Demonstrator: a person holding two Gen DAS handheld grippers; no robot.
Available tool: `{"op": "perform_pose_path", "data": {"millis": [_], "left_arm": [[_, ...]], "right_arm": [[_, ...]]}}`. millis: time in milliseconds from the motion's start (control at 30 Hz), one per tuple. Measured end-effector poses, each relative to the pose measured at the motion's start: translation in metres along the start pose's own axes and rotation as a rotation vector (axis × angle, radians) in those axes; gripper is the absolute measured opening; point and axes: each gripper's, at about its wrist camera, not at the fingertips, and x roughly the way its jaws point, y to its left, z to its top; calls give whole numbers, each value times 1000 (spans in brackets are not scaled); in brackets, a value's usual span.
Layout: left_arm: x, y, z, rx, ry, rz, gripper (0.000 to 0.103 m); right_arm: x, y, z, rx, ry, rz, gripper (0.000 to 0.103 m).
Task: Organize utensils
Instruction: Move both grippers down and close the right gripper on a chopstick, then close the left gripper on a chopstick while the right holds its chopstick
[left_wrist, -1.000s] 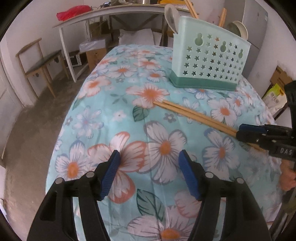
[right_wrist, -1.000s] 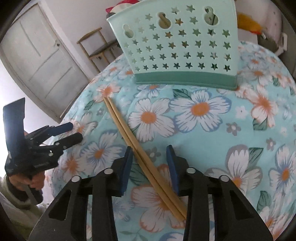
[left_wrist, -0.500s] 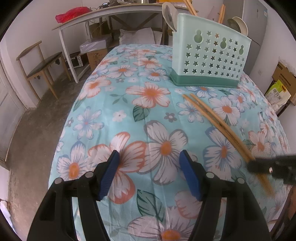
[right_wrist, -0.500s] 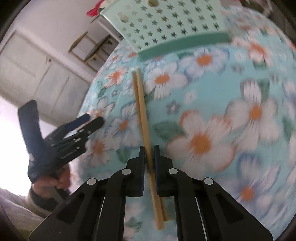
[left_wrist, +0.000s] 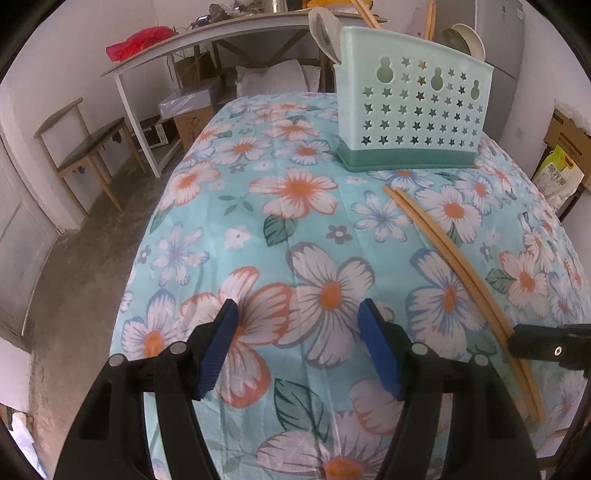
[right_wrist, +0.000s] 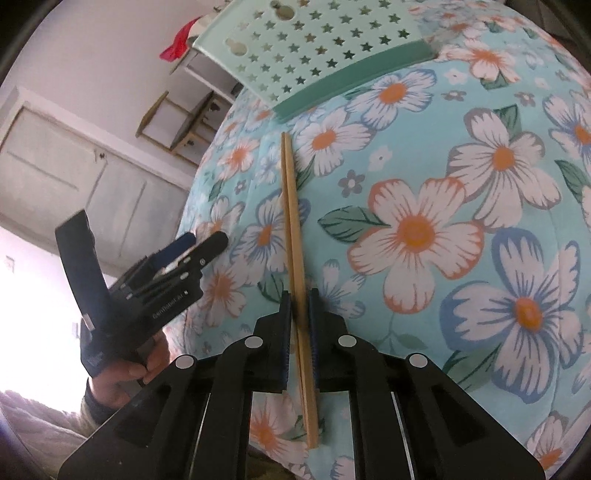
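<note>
A pair of wooden chopsticks (left_wrist: 448, 243) lies side by side over the floral tablecloth, tips pointing toward a mint utensil holder (left_wrist: 413, 107) with star holes at the far end. In the right wrist view my right gripper (right_wrist: 298, 301) is shut on the chopsticks (right_wrist: 291, 206) near their thick end; the holder (right_wrist: 314, 51) is ahead. My left gripper (left_wrist: 299, 332) is open and empty, low over the near part of the table. The holder holds spoons and more chopsticks.
The table (left_wrist: 229, 236) drops off at its left edge to a concrete floor. A wooden chair (left_wrist: 85, 147) and a white bench table (left_wrist: 207, 37) stand to the left and behind. Boxes and a bag (left_wrist: 557, 177) sit at the right.
My right gripper closed on the chopsticks and swung them round, so they now point toward the holder. The left gripper stayed open and hardly moved.
</note>
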Motion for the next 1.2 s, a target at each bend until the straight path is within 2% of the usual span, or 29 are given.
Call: {"op": "perform_pose_path", "data": {"millis": [100,233,300,333,367,467,500,633,733,833,1000,1100,1200], "left_arm": [[-5,-1,1,-2,-26,-20,65],[-15,-4,6,-9,-70,-102,65],[-18,-3,8,-41,-74,-216,63],[-18,-3,9,-55,-69,-257,57],[-17,-2,11,-84,-55,-326,52],[-6,-3,13,-155,6,-474,40],[1,-4,14,-184,40,-520,38],[19,-7,17,-255,105,-620,28],[26,-9,22,-287,129,-668,24],[30,-15,25,-296,151,-691,21],[38,-23,28,-297,178,-684,14],[42,-23,27,-301,182,-676,11],[43,-24,28,-299,185,-672,11]], "right_arm": [[-8,-8,-1,36,-25,13,2],[-16,-17,-6,68,-43,2,0],[-18,-16,-7,78,-47,27,1],[-21,-18,-7,77,-48,35,5],[-21,-18,-7,76,-49,37,5],[-17,-19,-6,85,-36,48,18],[-14,-19,-4,87,-32,52,20],[-7,-19,-3,89,-27,73,17],[-7,-26,-4,106,-20,102,11],[-11,-33,-8,129,-16,143,11],[-11,-44,-11,163,2,192,11],[-16,-48,-14,176,-23,196,6],[-22,-53,-19,191,-55,209,5]]}}
